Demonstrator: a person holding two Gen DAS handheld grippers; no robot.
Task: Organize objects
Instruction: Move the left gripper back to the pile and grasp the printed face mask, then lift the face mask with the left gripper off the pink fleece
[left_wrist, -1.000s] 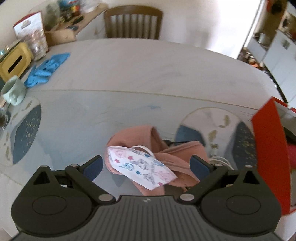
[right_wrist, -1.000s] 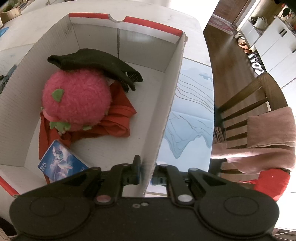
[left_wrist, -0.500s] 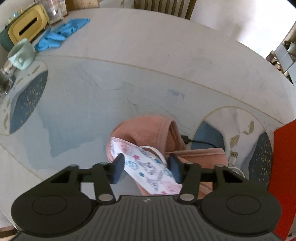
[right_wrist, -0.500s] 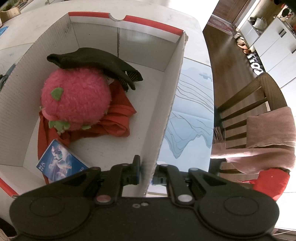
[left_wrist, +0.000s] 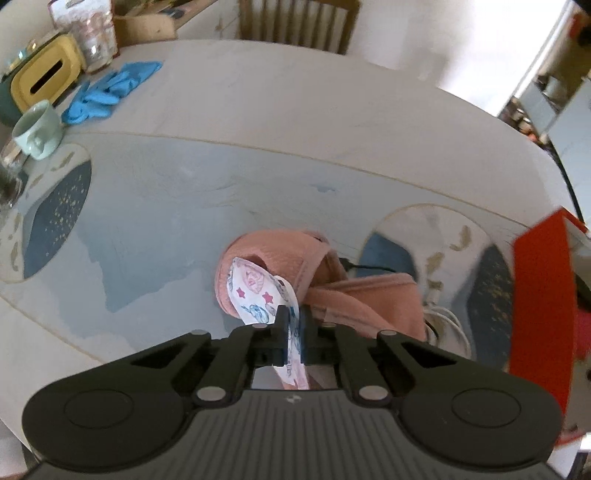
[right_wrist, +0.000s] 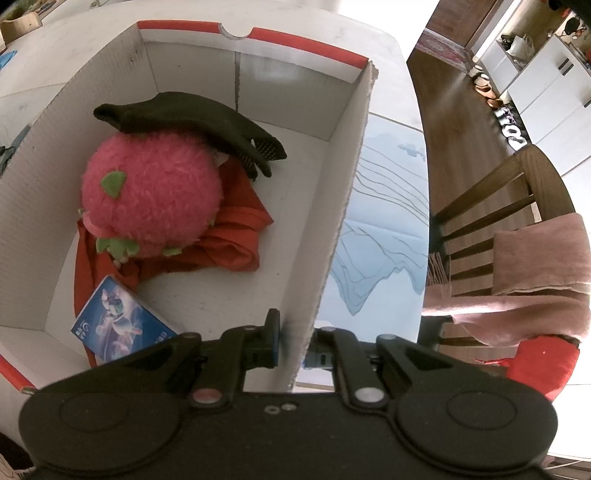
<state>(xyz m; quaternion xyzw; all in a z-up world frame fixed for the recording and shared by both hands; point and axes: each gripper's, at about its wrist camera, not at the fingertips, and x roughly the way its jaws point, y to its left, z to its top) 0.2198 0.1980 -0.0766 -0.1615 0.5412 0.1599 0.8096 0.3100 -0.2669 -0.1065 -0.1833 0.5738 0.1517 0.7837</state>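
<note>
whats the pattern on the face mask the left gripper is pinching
The face mask is white with red stars and pink and blue cartoon figures, clearest in the left wrist view.

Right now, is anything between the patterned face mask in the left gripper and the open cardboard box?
Nothing visible. The left gripper is shut on the patterned face mask; the white cardboard box has an open top and free floor beside the pink plush toy.

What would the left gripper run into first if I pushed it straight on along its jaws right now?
Beyond the patterned face mask that the left gripper has just closed on, probably the pink cloth lying under and past it, with the table mat below. Depth is hard to judge through the fisheye.
</note>
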